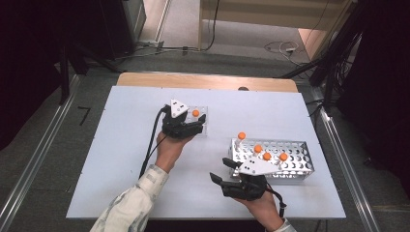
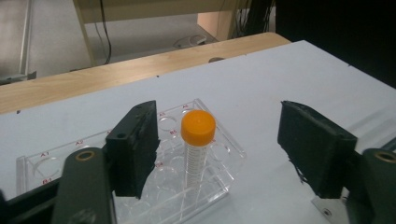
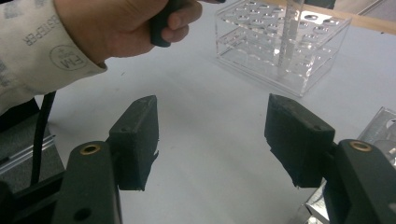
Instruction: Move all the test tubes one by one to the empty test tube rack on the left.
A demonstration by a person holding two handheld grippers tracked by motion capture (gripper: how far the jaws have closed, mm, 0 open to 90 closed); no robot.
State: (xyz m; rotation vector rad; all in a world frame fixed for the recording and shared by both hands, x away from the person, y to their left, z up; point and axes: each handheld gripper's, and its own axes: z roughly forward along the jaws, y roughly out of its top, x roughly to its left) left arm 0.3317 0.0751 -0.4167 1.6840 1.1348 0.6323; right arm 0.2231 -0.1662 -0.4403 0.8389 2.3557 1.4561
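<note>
High view: the left gripper (image 1: 193, 126) sits by the clear rack (image 1: 202, 112) mid-tabletop, the right gripper (image 1: 223, 170) before the metal rack (image 1: 300, 170) near the right edge. Left gripper view: jaws wide, empty, straddling the orange-capped tube (image 2: 197, 142) upright in the clear rack (centre, then close gently below the cap). Right gripper view: jaws wide and empty over bare tabletop (image 3: 210, 140).

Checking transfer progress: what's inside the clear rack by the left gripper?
One orange-capped tube stands upright in the clear rack; the wells showing around it look empty. The left gripper is open before it, and its near jaw covers part of the rack, so those wells can't be checked.
</note>
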